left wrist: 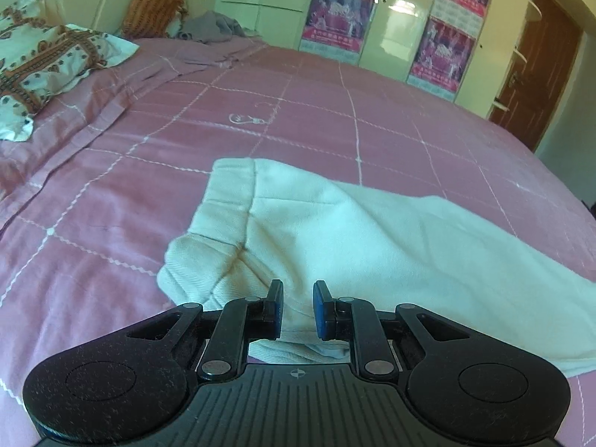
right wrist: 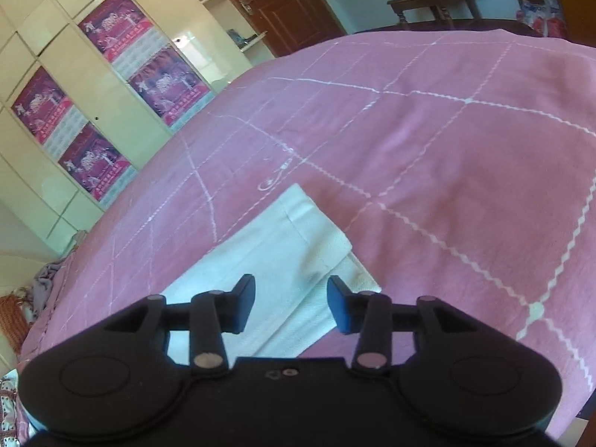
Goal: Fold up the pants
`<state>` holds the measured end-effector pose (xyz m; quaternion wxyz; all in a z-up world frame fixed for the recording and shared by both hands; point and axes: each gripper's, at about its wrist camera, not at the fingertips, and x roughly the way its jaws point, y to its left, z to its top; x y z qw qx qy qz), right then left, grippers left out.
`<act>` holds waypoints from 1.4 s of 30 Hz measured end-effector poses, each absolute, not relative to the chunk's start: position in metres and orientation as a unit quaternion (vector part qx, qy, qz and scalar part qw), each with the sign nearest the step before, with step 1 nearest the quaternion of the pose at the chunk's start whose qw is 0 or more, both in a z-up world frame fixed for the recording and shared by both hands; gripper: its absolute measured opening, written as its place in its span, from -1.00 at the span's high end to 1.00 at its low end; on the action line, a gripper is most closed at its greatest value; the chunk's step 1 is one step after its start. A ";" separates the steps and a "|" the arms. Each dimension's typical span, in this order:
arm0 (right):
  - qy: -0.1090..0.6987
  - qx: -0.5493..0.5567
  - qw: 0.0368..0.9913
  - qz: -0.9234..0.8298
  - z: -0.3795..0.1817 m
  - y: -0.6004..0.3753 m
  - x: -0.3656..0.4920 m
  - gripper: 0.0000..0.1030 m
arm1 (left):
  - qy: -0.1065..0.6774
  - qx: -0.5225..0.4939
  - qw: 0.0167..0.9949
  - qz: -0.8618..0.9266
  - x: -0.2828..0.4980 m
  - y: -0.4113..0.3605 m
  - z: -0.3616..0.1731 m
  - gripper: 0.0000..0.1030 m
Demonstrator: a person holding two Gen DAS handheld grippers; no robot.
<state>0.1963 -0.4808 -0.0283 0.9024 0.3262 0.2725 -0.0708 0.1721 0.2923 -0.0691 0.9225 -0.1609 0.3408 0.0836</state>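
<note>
1. Nearest the lens, the left tongs (left wrist: 298, 309) are seen almost closed, with a fold of the white pants (left wrist: 335, 223) pinched between the pads and drawn up off the bed. The right tongs (right wrist: 291, 305) are held partly open over the far end of the pants, with nothing gripped.
2. The pink checked bed (left wrist: 335, 111) is covered only in part. The pants are laid across its near side, well apart from the patterned pillow (left wrist: 44, 56).
3. The pants appear already doubled lengthwise, and a crosswise fold is judged to be the step in hand.
4. The ribbed band (left wrist: 227, 193) lies flat, just beyond the pinched fold.
5. For a clean fold, the lifted fold should be carried low and straight across, the edges should be matched before release, and the free end should be steadied by the right tongs so that nothing is dragged askew.
</note>
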 end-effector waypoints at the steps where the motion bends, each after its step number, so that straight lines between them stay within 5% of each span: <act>1: 0.282 0.340 0.894 -0.075 -0.032 -0.483 0.201 0.21 | 0.336 -0.180 0.920 0.089 0.169 0.299 -0.069 0.66; 4: 0.305 0.355 0.879 -0.087 -0.040 -0.485 0.214 0.47 | 0.333 -0.222 0.911 0.099 0.162 0.317 -0.075 0.66; 5: 0.307 0.352 0.880 -0.086 -0.039 -0.483 0.218 0.93 | 0.333 -0.228 0.910 0.099 0.161 0.320 -0.077 0.67; 11: 0.269 0.352 0.893 -0.079 -0.014 -0.473 0.193 0.92 | 0.321 -0.229 0.913 0.102 0.154 0.321 -0.077 0.66; 16: 0.327 0.363 0.866 -0.109 -0.050 -0.482 0.201 0.94 | 0.306 -0.245 0.912 0.121 0.145 0.330 -0.072 0.66; 18: 0.301 0.359 0.875 -0.121 -0.042 -0.479 0.189 0.45 | 0.298 -0.255 0.911 0.126 0.139 0.335 -0.069 0.66; 25: 0.246 0.292 0.921 -0.081 -0.021 -0.443 0.166 0.41 | 0.285 -0.385 0.871 0.107 0.138 0.351 -0.085 0.65; 29: 0.260 0.288 0.919 -0.066 -0.024 -0.429 0.174 0.41 | 0.283 -0.415 0.857 0.117 0.151 0.351 -0.099 -0.12; 37: 0.270 0.291 0.915 -0.073 -0.035 -0.421 0.168 0.41 | 0.307 -0.398 0.857 0.112 0.179 0.355 -0.113 -0.11; 38: 0.271 0.293 0.914 -0.076 -0.037 -0.421 0.168 0.41 | 0.310 -0.396 0.857 0.111 0.182 0.355 -0.116 -0.10; 40: 0.271 0.296 0.913 -0.079 -0.038 -0.420 0.167 0.41 | 0.324 -0.378 0.859 0.120 0.189 0.354 -0.119 0.82; 42: 0.270 0.292 0.914 -0.079 -0.039 -0.419 0.168 0.41 | 0.297 -0.414 0.854 0.106 0.183 0.363 -0.119 0.85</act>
